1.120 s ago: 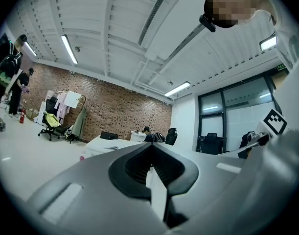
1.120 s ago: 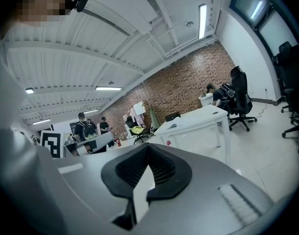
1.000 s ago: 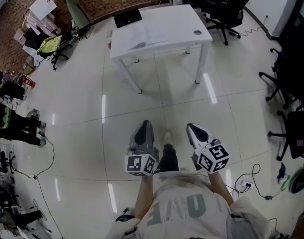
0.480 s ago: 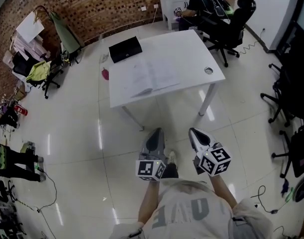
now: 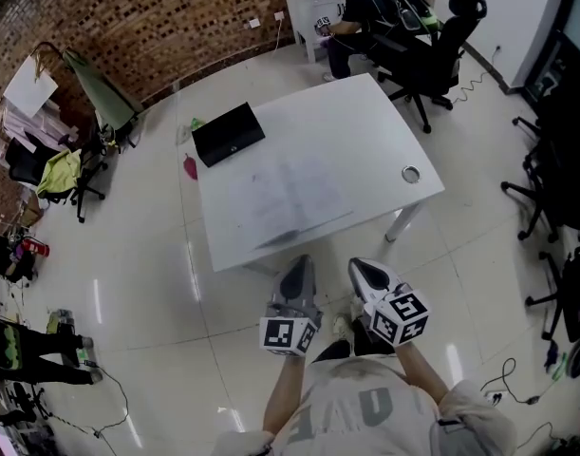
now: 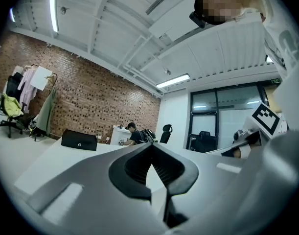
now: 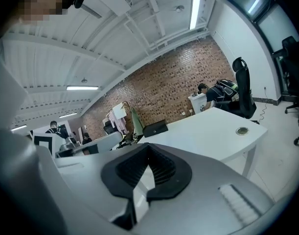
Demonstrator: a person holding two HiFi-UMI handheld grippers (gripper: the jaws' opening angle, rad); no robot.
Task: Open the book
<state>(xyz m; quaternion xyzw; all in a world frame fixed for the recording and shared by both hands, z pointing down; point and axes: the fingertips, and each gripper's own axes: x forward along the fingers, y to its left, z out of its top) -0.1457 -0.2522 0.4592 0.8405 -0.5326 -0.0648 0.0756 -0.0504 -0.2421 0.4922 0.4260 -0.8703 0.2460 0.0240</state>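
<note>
A pale, flat book [image 5: 288,196] lies on the white table [image 5: 365,131], near its front edge; it is too faint to tell whether it lies open or closed. Both grippers hang in the air just short of that edge, side by side and pointing at the table. The left gripper [image 5: 297,268] is shut with nothing between its pads, and the right gripper [image 5: 359,270] is likewise shut and empty. In the left gripper view the closed left gripper [image 6: 150,152] fills the foreground, and in the right gripper view the right gripper [image 7: 148,150] does the same.
A black case [image 5: 228,133] sits at the table's far left corner, and a round cable grommet [image 5: 410,173] at its right. A person [image 5: 351,8] sits at a far desk beside office chairs [image 5: 441,31]. More chairs [image 5: 555,160] stand right, cluttered clothes racks [image 5: 52,150] left.
The table has come much closer and lower in the head view as the person walked up to it. Both grippers were carried forward together and stayed shut.
</note>
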